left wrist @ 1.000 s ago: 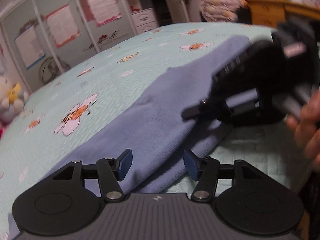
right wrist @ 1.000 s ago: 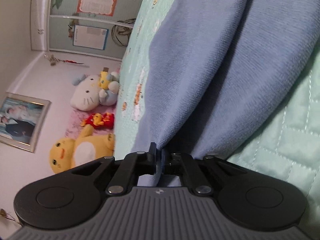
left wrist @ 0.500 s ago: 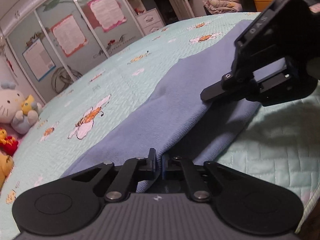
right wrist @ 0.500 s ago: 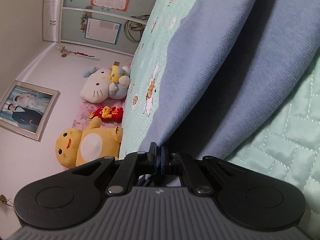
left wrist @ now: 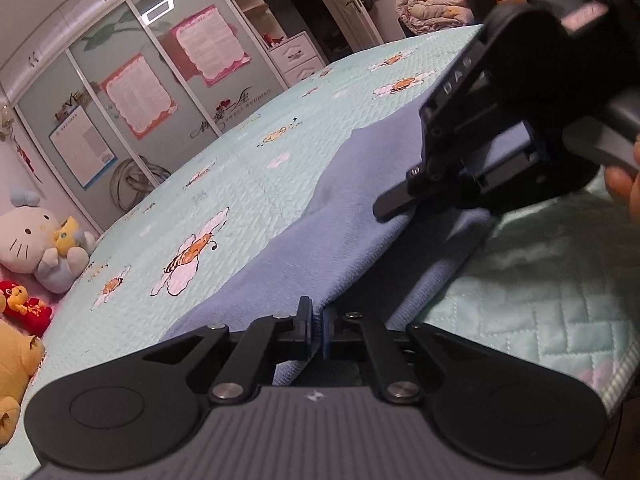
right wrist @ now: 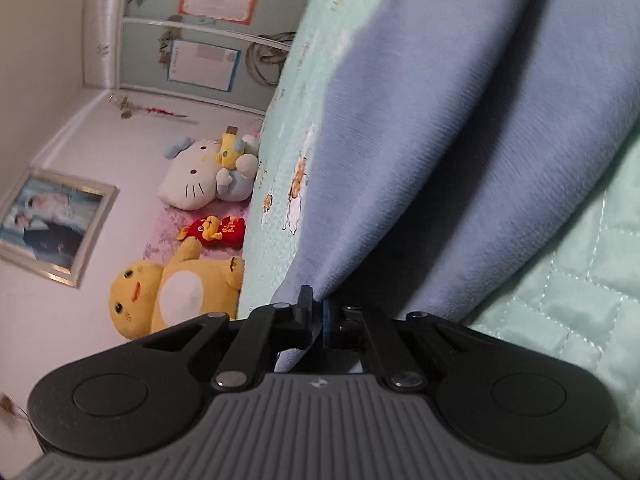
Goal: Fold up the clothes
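A blue garment (left wrist: pixel 348 216) lies on a mint quilted bedspread (left wrist: pixel 256 168) printed with bees. My left gripper (left wrist: pixel 316 320) is shut on the garment's near edge, lifting a fold of it. In the left wrist view my right gripper (left wrist: pixel 390 206) is also seen at the upper right, held by a hand (left wrist: pixel 628 188), pinching the same edge farther along. In the right wrist view my right gripper (right wrist: pixel 317 312) is shut on the blue garment (right wrist: pixel 440 120), whose raised top layer hangs over a shadowed lower layer.
Plush toys (left wrist: pixel 36 240) sit past the bed's left end, seen too as plush toys (right wrist: pixel 192 184) in the right wrist view. A wardrobe with posters (left wrist: pixel 160 80) stands behind. Folded quilts (left wrist: pixel 432 0) are stacked at the back right. The bed's near edge (left wrist: pixel 616 368) is at the lower right.
My left gripper went from open to shut on the garment's edge. Both grippers have lifted that edge off the bedspread, and the right one has risen in the left wrist view.
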`<state>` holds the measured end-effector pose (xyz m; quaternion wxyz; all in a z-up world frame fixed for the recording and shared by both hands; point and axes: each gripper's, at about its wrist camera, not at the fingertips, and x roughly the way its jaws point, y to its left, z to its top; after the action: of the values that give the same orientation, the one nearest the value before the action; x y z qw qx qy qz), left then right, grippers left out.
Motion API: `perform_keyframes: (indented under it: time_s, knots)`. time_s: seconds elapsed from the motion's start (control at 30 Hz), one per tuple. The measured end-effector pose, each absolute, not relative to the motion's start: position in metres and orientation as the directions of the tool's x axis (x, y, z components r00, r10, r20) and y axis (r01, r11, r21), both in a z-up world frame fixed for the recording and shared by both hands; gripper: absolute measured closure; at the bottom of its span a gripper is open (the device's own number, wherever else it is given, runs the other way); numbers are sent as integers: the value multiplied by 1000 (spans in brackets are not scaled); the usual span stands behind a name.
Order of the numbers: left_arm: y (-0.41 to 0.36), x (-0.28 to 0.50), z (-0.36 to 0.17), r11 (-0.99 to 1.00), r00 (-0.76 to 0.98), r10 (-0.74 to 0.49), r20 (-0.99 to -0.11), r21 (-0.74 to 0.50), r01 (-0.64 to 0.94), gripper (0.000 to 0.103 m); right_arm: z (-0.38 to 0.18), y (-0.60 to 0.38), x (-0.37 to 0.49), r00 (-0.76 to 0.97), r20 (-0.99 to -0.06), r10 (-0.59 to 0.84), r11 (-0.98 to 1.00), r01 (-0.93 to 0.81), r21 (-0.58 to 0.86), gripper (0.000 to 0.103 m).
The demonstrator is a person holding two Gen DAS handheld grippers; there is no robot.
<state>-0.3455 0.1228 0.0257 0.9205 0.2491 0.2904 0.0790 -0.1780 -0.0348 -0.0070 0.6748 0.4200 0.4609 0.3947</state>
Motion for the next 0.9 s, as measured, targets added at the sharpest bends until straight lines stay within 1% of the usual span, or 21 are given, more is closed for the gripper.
perform_keyframes:
  time_s: [0.1, 0.23, 0.27, 0.33, 0.4, 0.43, 0.5, 0.53, 0.6, 0.67, 0.73, 0.8, 0.87, 0.9]
  knots:
    - [120, -349, 21, 860, 810, 286, -512, 511, 19, 98, 2, -36, -184, 261, -334, 905, 390, -202, 898, 100]
    - [115, -351, 5, 834, 804, 297, -515, 550, 44, 94, -4, -36, -185, 261, -361, 895, 415, -194, 889, 101]
    - [115, -352, 3, 827, 807, 304, -507, 560, 40, 92, -5, -36, -185, 261, -367, 893, 421, -191, 887, 101]
    - [117, -355, 6, 834, 811, 309, -496, 551, 20, 89, -8, -36, -185, 260, -380, 888, 433, -187, 882, 100]
    - [125, -359, 11, 854, 812, 313, -492, 521, -13, 79, -11, -36, -185, 260, -393, 882, 445, -183, 877, 100]
    - [129, -362, 14, 863, 813, 316, -489, 504, -32, 76, -13, -36, -185, 259, -400, 879, 451, -181, 874, 100]
    - [148, -374, 24, 903, 809, 325, -489, 416, -112, 58, -13, -36, -185, 260, -409, 874, 461, -183, 868, 100]
    - [160, -380, 29, 920, 806, 331, -491, 359, -159, 56, -12, -36, -185, 261, -413, 873, 465, -185, 866, 100]
    - [190, -397, 39, 935, 783, 354, -512, 214, -283, 55, -14, -36, -185, 260, -416, 871, 467, -181, 865, 100]
    - [229, -416, 45, 901, 743, 377, -553, 32, -433, 55, -16, -36, -184, 259, -420, 870, 470, -177, 865, 100]
    - [264, -434, 51, 828, 723, 370, -584, -145, -541, 59, -17, -36, -185, 259, -424, 868, 474, -179, 862, 100]
    - [284, -441, 60, 793, 740, 349, -575, -239, -560, 59, -17, -35, -184, 258, -428, 866, 479, -181, 859, 100]
    - [296, -436, 66, 788, 768, 307, -562, -303, -536, 59, -17, -34, -184, 258, -432, 864, 483, -182, 857, 100]
    - [301, -431, 66, 788, 771, 286, -569, -318, -527, 59, -17, -34, -184, 258, -434, 863, 484, -182, 856, 100]
